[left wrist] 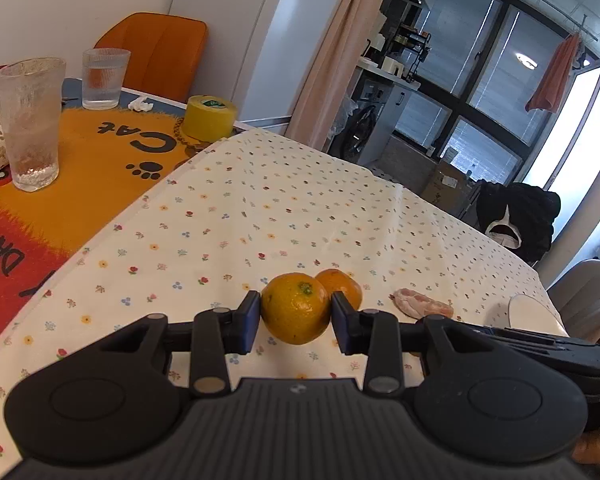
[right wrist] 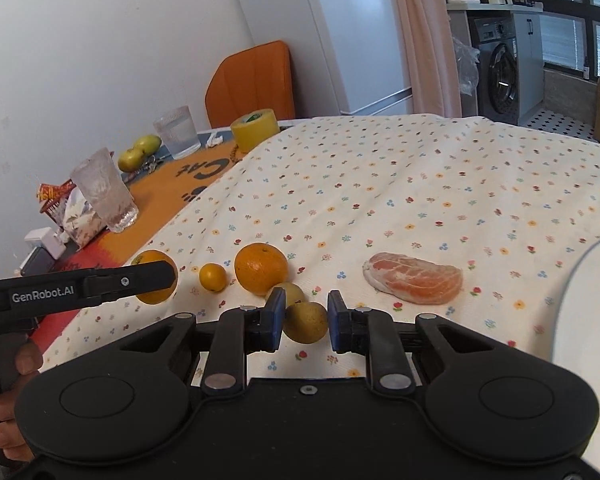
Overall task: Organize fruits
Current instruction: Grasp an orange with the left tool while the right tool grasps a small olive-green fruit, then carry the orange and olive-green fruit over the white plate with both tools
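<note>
**Organizing fruits: just starting, nothing sorted yet**

Clamping an orange (left wrist: 296,308) with the left gripper (left wrist: 296,315), both fingers (left wrist: 249,320) pressing on its sides, narrow to the fruit's width. Holding it near the left edge of the floral-cloth bench (left wrist: 300,208); cannot tell whether lifted or resting on the cloth.

Straddling a small yellow-green fruit (right wrist: 305,322) with the right gripper (right wrist: 303,322), fingers (right wrist: 275,320) set narrow, one on each side. Looking very close to contact, but cannot tell if actually pinching.

Counting loose fruit on the cloth near the front edge:
- a second orange (right wrist: 260,268) just behind the right gripper
- a tiny orange fruit (right wrist: 213,277) between the two oranges
- another small green fruit (right wrist: 290,292) touching or just behind the straddled one
- a peeled citrus piece (right wrist: 414,283) lying to the right, apart from the rest

Also spotting two yellow-green fruits (right wrist: 138,152) at the far-left corner, beside the glasses (right wrist: 104,196), well apart from the group.

Seeing a white plate (right wrist: 588,300) at the right edge, its visible part bare; guessing that as the target.

Judging progress as early: nothing gathered yet, two fruits being taken, the rest left to move.
</note>
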Available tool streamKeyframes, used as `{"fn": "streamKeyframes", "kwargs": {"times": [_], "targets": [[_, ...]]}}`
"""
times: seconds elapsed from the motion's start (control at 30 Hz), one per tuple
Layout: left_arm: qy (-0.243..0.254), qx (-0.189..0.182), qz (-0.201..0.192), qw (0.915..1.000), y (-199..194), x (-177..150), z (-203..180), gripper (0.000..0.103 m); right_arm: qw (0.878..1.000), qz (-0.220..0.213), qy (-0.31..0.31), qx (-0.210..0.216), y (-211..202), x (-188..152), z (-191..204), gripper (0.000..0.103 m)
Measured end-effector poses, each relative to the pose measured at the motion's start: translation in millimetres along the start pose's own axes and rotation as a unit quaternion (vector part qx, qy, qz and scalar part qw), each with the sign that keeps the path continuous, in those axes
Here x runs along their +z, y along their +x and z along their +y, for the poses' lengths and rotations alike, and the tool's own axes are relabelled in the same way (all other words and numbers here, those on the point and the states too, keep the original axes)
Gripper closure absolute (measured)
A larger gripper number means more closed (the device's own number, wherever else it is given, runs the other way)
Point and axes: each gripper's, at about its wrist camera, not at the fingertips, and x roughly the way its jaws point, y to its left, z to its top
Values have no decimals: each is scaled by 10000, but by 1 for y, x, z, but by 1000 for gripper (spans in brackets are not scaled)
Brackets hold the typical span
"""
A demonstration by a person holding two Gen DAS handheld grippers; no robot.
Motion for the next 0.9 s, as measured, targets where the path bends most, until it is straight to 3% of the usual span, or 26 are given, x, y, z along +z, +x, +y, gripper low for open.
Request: {"fn": "streamKeyframes", "kwargs": {"times": [0.9], "targets": [[564, -680, -39, 9961, -16, -11, -82, 67, 9935, -810, 504, -623, -102, -20, -51, 82]]}}
